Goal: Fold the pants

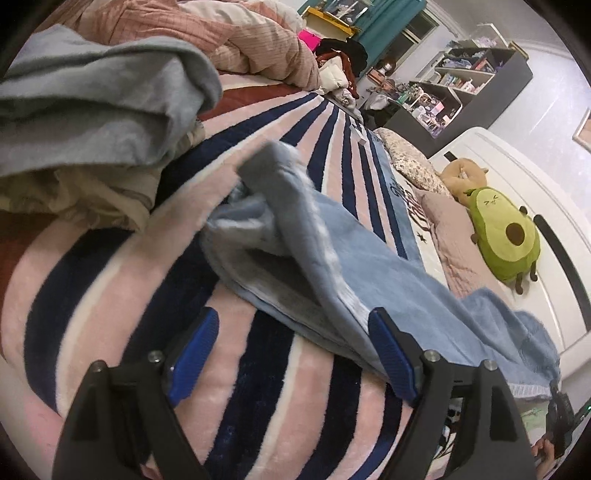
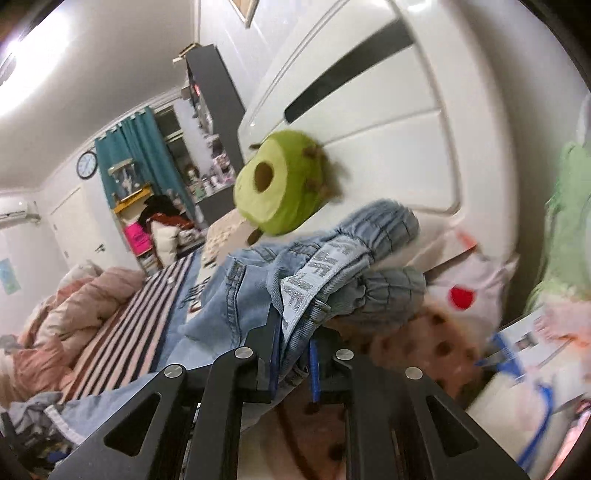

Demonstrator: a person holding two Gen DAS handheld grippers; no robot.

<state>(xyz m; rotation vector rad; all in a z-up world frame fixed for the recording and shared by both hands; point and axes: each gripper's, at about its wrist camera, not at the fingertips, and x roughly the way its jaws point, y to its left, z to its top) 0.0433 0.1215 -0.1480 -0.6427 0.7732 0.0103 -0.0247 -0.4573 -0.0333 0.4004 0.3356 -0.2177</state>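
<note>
Two tongs: you hold one in each hand; both show blue pads on black fingers.
Left tongs [image 1: 293,354]: your fingers stand wide apart, low over the striped blanket [image 1: 110,280]. Nothing sits between the pads. The right-hand pad [image 1: 391,354] lies just beside the near edge of the pants [image 1: 369,258]; you cannot tell whether it touches.
Right tongs [image 2: 293,363]: your fingers are drawn narrow and clamped on the denim at the waist end of the pants [image 2: 314,273]. Fabric fills the gap between the pads.
Pants, left wrist view: light blue denim lies on the bed, running from the near right to a bunched, raised fold at centre. That fold is blurred.
Pants, right wrist view: the elastic waistband and a printed strap hang bunched above your fingers; the rest trails down to the left onto the blanket.
Bed surface: pink, white and navy stripes, with a blue lettered border on the far right.
Grey garment [image 1: 92,103]: heaped at the far left, over cream cloth, well apart from the pants.
Avocado plush [image 1: 506,236]: rests against the white headboard [image 1: 517,166], far right.
Pink quilt [image 1: 221,33]: piled at the far edge of the bed.
Shelving [image 1: 472,74]: dark unit against the far wall, well apart from the bed's work area.
</note>
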